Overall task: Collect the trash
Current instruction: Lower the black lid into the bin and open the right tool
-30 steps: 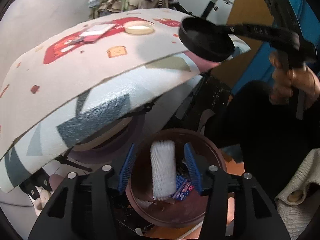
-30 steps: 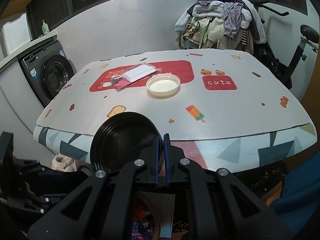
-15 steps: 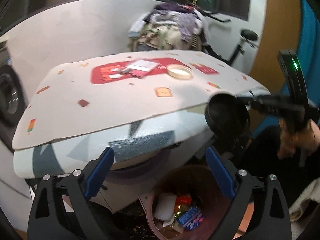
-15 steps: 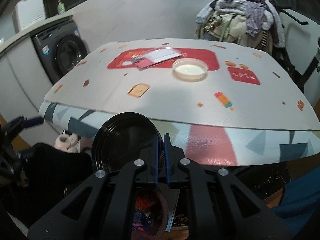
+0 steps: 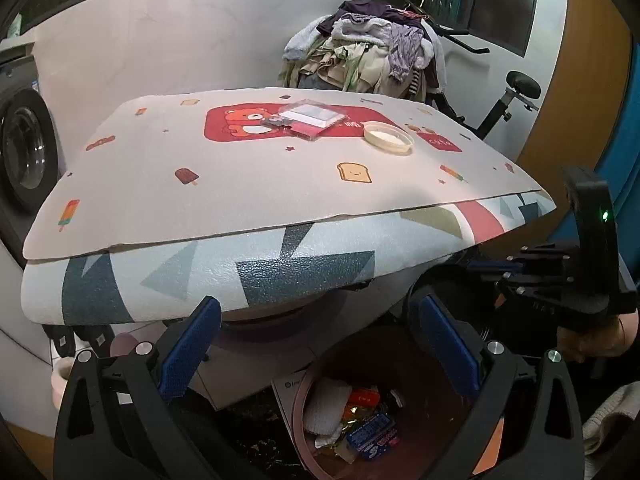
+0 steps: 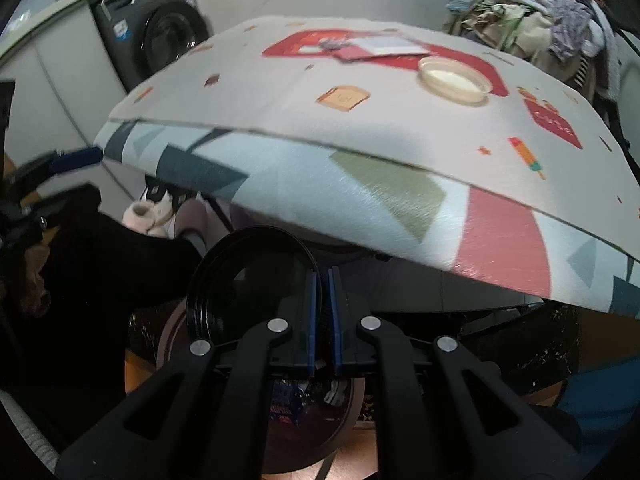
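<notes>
A brown trash bin [image 5: 436,416] stands on the floor under the table's near edge, holding a white foam sleeve [image 5: 326,404] and coloured wrappers [image 5: 370,430]. My left gripper [image 5: 320,344] is open and empty above the bin. My right gripper [image 6: 323,304] is shut on the rim of a black round plastic container [image 6: 248,284], held low over the bin [image 6: 312,432], below the table edge. In the left wrist view the right gripper [image 5: 492,268] sits at the right. A clear lid [image 5: 388,138] and a clear plastic box [image 5: 312,116] lie on the table.
The table [image 5: 240,184] has a cartoon mat overhanging its edge. A washing machine [image 6: 160,36] stands at the left. A heap of clothes [image 5: 360,56] and an exercise bike [image 5: 516,92] are behind the table. Pink slippers [image 6: 148,212] lie on the floor.
My left gripper let the white foam sleeve fall into the bin, opened wide and rose. My right gripper lowered the black container from table height to just over the bin.
</notes>
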A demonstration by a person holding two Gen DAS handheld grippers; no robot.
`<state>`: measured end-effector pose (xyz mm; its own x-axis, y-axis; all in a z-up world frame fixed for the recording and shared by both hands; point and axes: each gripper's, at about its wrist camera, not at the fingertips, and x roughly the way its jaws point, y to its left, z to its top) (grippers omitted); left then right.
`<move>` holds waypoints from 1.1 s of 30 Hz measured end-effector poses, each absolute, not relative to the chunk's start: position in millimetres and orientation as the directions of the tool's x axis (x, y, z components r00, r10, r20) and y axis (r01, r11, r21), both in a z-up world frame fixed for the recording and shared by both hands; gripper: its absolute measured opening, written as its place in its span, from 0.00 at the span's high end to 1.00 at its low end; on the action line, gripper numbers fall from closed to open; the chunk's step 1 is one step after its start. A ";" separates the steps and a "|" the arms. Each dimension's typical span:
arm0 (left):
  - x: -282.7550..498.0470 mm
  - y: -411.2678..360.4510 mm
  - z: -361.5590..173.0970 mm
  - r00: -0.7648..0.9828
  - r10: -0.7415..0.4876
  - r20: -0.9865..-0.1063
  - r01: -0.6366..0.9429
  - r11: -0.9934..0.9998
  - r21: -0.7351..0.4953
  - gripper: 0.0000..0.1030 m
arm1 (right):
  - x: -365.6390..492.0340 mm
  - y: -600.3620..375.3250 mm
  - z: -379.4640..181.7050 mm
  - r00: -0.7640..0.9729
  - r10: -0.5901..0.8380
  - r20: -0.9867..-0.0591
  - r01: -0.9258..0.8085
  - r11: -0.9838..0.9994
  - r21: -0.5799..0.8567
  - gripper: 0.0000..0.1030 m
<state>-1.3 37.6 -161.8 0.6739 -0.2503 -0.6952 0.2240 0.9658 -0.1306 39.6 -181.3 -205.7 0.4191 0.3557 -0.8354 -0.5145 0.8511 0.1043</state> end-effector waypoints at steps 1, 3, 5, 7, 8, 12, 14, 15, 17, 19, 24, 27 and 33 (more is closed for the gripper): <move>-1.1 37.5 -162.4 0.673 -0.250 -0.696 0.224 0.966 -0.131 0.06 | 39.6 -179.0 -208.5 0.409 0.350 -0.843 -0.520 0.848 0.099 0.90; -0.4 38.6 -164.0 0.670 -0.250 -0.699 0.220 0.966 -0.135 0.06 | 39.0 -173.7 -214.9 0.386 0.337 -0.859 -0.535 0.840 0.090 0.90; 0.6 39.2 -165.0 0.665 -0.249 -0.704 0.216 0.967 -0.139 0.06 | 38.5 -169.1 -219.8 0.369 0.328 -0.870 -0.548 0.833 0.081 0.90; 0.8 39.6 -165.9 0.663 -0.248 -0.706 0.212 0.967 -0.141 0.06 | 37.8 -165.8 -222.7 0.357 0.320 -0.878 -0.557 0.827 0.075 0.90; 1.2 39.8 -166.4 0.662 -0.247 -0.708 0.211 0.967 -0.141 0.06 | 37.3 -163.8 -224.8 0.350 0.314 -0.883 -0.562 0.824 0.071 0.90; 2.3 40.3 -168.1 0.656 -0.245 -0.714 0.206 0.968 -0.143 0.06 | 36.5 -156.8 -233.0 0.322 0.291 -0.901 -0.578 0.814 0.056 0.89; 2.4 40.8 -168.4 0.654 -0.243 -0.716 0.202 0.969 -0.144 0.06 | 36.7 -154.6 -236.5 0.308 0.279 -0.910 -0.585 0.810 0.050 0.88; 2.6 41.3 -168.9 0.653 -0.242 -0.717 0.199 0.969 -0.145 0.06 | 36.3 -153.2 -238.3 0.301 0.272 -0.914 -0.588 0.808 0.047 0.87; 3.5 42.3 -169.4 0.652 -0.238 -0.720 0.193 0.970 -0.147 0.06 | 35.5 -151.6 -240.2 0.295 0.265 -0.918 -0.595 0.803 0.040 0.86; 3.9 43.7 -170.0 0.651 -0.235 -0.722 0.185 0.971 -0.150 0.06 | 34.4 -149.9 -241.5 0.288 0.263 -0.921 -0.603 0.797 0.039 0.86; 4.4 47.2 -171.0 0.649 -0.230 -0.725 0.168 0.973 -0.158 0.06 | 33.4 -148.9 -243.4 0.279 0.258 -0.925 -0.607 0.794 0.038 0.84; 4.5 48.1 -171.0 0.649 -0.229 -0.725 0.164 0.973 -0.160 0.06 | 34.2 -149.1 -241.7 0.286 0.260 -0.922 -0.604 0.796 0.037 0.60; 5.4 49.0 -171.5 0.646 -0.228 -0.728 0.164 0.973 -0.160 0.06 | 36.4 -151.8 -236.2 0.325 0.260 -0.909 -0.575 0.818 0.028 0.11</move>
<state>5.4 49.0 -171.5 0.6463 -0.2283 -0.7282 0.1638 0.9735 -0.1598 36.4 -151.8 -236.2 0.3253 0.2600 -0.9092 -0.5750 0.8177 0.0282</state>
